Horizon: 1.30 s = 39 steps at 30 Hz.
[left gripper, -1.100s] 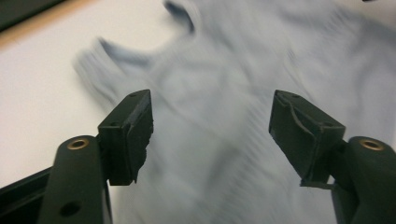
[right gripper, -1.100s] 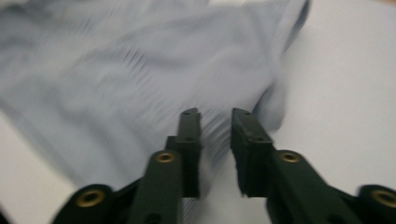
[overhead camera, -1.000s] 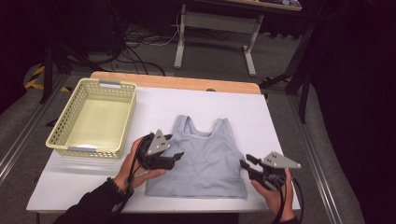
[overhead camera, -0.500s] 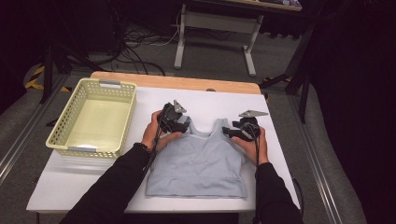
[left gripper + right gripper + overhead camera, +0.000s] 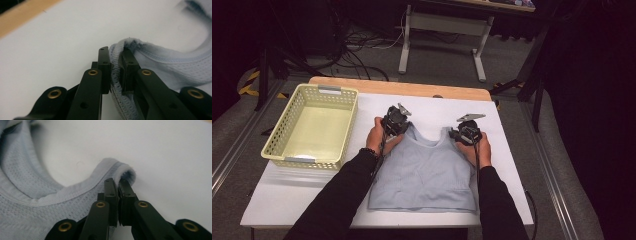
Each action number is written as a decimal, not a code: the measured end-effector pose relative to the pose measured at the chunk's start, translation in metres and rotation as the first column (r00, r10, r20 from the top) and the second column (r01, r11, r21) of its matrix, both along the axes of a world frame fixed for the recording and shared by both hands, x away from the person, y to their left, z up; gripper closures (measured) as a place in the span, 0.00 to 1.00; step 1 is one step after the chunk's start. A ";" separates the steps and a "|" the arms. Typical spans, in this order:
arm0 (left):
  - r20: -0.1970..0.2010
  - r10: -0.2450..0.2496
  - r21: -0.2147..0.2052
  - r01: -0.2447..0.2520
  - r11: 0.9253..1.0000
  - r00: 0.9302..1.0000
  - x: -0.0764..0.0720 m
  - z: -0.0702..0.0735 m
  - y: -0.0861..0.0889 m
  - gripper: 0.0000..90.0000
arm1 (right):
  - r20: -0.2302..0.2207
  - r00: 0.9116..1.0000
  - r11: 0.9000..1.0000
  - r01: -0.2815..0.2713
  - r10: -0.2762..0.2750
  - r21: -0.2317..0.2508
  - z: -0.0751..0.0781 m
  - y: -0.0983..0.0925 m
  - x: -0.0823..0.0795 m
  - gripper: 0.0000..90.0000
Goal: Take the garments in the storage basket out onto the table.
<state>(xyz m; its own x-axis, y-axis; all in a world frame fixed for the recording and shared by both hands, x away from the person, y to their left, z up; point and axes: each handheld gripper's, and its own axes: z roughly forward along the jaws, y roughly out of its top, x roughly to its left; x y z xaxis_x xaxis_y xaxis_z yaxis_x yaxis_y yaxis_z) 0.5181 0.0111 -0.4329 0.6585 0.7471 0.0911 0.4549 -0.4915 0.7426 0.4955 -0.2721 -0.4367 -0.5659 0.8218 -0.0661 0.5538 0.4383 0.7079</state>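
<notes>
Both our grippers pinch the tank top's shoulder straps

Our left gripper [image 5: 116, 72] and right gripper [image 5: 118, 195] have just closed, each clamping a strap of the pale blue tank top [image 5: 424, 172], which lies flat mid-table [image 5: 512, 150], long axis running from us, straps at the far end. A second ago we flanked its lower half. Bare table lies beyond; the yellow basket [image 5: 312, 127] sits left

Your forearms reach forward side by side, hands well apart. Your left gripper [image 5: 398, 121] and right gripper [image 5: 466, 132] have just been closing (each now pinches fabric between its jaws).
</notes>
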 end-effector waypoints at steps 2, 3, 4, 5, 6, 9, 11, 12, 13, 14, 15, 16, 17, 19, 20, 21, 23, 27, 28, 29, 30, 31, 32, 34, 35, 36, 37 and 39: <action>0.029 0.013 -0.019 -0.013 1.000 1.000 -0.001 0.013 0.004 0.90 | 0.035 0.999 1.000 0.001 -0.002 0.017 0.006 0.000 -0.001 0.97; 0.040 0.019 -0.022 -0.018 1.000 0.999 -0.002 0.017 0.005 0.90 | 0.064 0.998 0.999 0.012 -0.014 0.033 0.012 0.000 -0.002 0.97; 0.051 0.025 -0.021 -0.023 0.999 0.998 -0.002 0.023 0.006 0.90 | 0.077 0.997 0.999 0.019 -0.023 0.043 0.015 0.000 -0.002 0.97; 0.061 0.027 -0.020 -0.026 0.999 0.998 -0.003 0.028 0.006 0.89 | 0.095 0.995 0.998 0.026 -0.031 0.053 0.019 0.001 -0.002 0.97; 0.071 0.030 -0.021 -0.029 0.999 0.997 -0.003 0.030 0.006 0.88 | 0.119 0.992 0.998 0.030 -0.036 0.059 0.024 0.001 -0.003 0.97; 0.089 0.060 -0.003 -0.060 0.998 0.994 -0.002 0.036 0.004 0.80 | 0.169 0.985 0.998 0.025 -0.034 0.054 0.032 0.004 -0.003 0.97; 0.075 0.065 -0.004 -0.065 0.998 0.995 -0.001 0.037 0.002 0.73 | 0.172 0.985 0.999 0.025 -0.033 0.049 0.034 0.005 -0.003 0.95; 0.070 0.060 -0.002 -0.060 0.998 0.996 0.000 0.037 0.001 0.53 | 0.197 0.979 0.998 0.045 -0.053 0.042 0.037 0.006 -0.002 0.79; 0.071 0.060 -0.006 -0.060 0.998 0.996 -0.002 0.037 -0.001 0.47 | 0.215 0.974 0.997 0.062 -0.069 0.042 0.039 0.006 -0.003 0.73; 0.072 0.050 -0.016 -0.049 0.999 0.996 -0.003 0.038 -0.002 0.43 | 0.224 0.972 0.997 0.064 -0.073 0.046 0.040 0.007 -0.004 0.70; 0.075 0.042 -0.028 -0.040 0.999 0.996 -0.005 0.039 -0.003 0.37 | 0.231 0.971 0.997 0.058 -0.068 0.050 0.041 0.007 -0.005 0.66; 0.075 0.042 -0.028 -0.040 0.999 0.996 -0.005 0.039 -0.003 0.33 | 0.234 0.970 0.997 0.058 -0.068 0.048 0.042 0.007 -0.007 0.62; 0.085 0.032 -0.035 -0.030 0.999 0.996 -0.008 0.042 -0.004 0.33 | 0.234 0.970 0.997 0.058 -0.068 0.048 0.042 0.007 -0.007 0.62; 0.111 0.016 -0.064 -0.009 0.998 0.994 -0.018 0.051 -0.003 0.29 | 0.238 0.969 0.997 0.057 -0.070 0.060 0.047 0.006 -0.013 0.58; 0.121 0.008 -0.073 0.001 0.997 0.993 -0.023 0.053 -0.003 0.29 | 0.241 0.968 0.996 0.059 -0.075 0.073 0.050 0.004 -0.016 0.58; 0.130 -0.004 -0.084 0.015 0.996 0.992 -0.029 0.055 -0.002 0.29 | 0.245 0.966 0.994 0.057 -0.078 0.090 0.053 0.003 -0.021 0.58; 0.145 -0.023 -0.079 0.035 0.996 0.989 -0.038 0.057 -0.002 0.28 | 0.261 0.963 0.992 0.032 -0.063 0.119 0.057 -0.002 -0.034 0.59; 0.193 -0.150 -0.077 0.167 0.983 0.970 -0.094 0.052 0.002 0.27 | 0.266 0.963 0.995 0.014 -0.041 0.101 0.053 -0.011 -0.062 0.62; 0.198 -0.172 -0.075 0.190 0.979 0.965 -0.104 0.050 0.002 0.27 | 0.258 0.965 0.994 0.017 -0.045 0.109 0.050 -0.015 -0.069 0.62; 0.198 -0.172 -0.075 0.190 0.979 0.965 -0.104 0.050 0.002 0.27 | 0.258 0.965 0.994 0.017 -0.045 0.109 0.050 -0.015 -0.069 0.62; 0.201 -0.236 -0.051 0.250 0.967 0.951 -0.130 0.041 0.005 0.27 | 0.235 0.971 0.991 0.022 -0.053 0.133 0.043 -0.025 -0.081 0.62; 0.201 -0.236 -0.051 0.250 0.967 0.951 -0.130 0.041 0.005 0.27 | 0.225 0.973 0.990 0.029 -0.059 0.138 0.040 -0.028 -0.085 0.62; 0.179 -0.295 -0.050 0.308 0.950 0.939 -0.152 0.030 0.010 0.27 | 0.199 0.978 0.989 0.036 -0.065 0.142 0.033 -0.034 -0.090 0.61; 0.169 -0.319 -0.039 0.329 0.943 0.933 -0.162 0.024 0.012 0.28 | 0.186 0.980 0.988 0.039 -0.067 0.148 0.029 -0.037 -0.092 0.61; 0.166 -0.342 -0.019 0.350 0.937 0.925 -0.173 0.017 0.015 0.28 | 0.174 0.983 0.988 0.040 -0.067 0.152 0.025 -0.041 -0.096 0.61; 0.141 -0.375 0.013 0.377 0.926 0.916 -0.186 0.006 0.020 0.31 | 0.137 0.988 0.988 0.045 -0.066 0.147 0.017 -0.046 -0.100 0.59; 0.120 -0.387 0.012 0.389 0.921 0.914 -0.192 0.000 0.023 0.31 | 0.123 0.990 0.988 0.045 -0.064 0.146 0.015 -0.047 -0.101 0.59; 0.098 -0.409 0.003 0.410 0.912 0.907 -0.197 -0.005 0.025 0.33 | 0.117 0.991 0.987 0.049 -0.067 0.151 0.013 -0.049 -0.103 0.59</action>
